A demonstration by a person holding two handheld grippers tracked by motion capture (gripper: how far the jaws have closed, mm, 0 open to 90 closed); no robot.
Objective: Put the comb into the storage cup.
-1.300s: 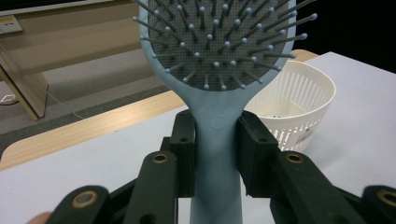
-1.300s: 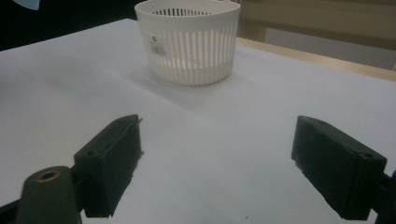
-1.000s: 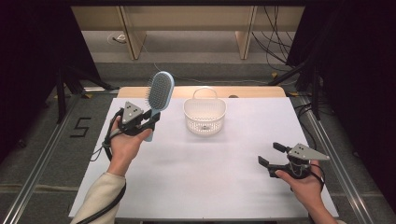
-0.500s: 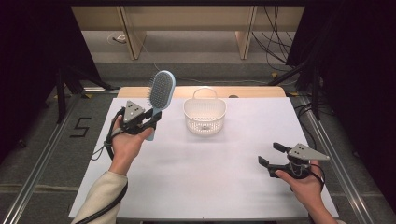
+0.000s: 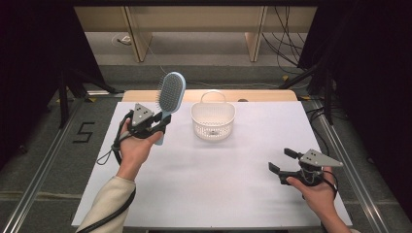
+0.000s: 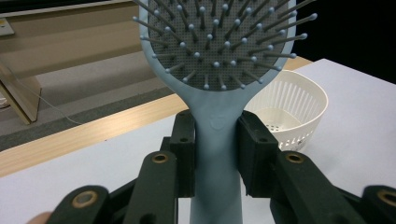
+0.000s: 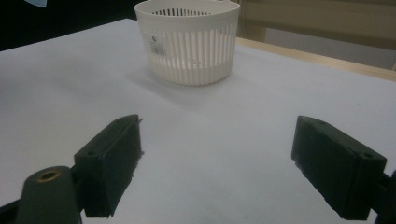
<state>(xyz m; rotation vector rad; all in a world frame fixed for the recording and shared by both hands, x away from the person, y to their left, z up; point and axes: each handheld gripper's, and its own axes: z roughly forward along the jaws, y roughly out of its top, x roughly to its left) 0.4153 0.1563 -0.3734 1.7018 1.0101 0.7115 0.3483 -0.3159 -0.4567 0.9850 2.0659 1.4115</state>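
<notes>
left gripper (image 5: 163,124) fingers pinching hairbrush (image 5: 170,97) handle, brush upright just left of white basket (image 5: 213,120); right gripper (image 5: 283,161) fingers spread, low over counter (image 5: 218,179)

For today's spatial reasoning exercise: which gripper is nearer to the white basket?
Left. The left gripper, shut on the hairbrush, is raised just beside the white basket. The right gripper sits open, well away near the table's front right.

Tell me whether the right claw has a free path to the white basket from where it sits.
Probably yes. The right claw stands open low over the table, with bare white surface between it and the white basket. The left claw holds the hairbrush off to the basket's far side.
</notes>
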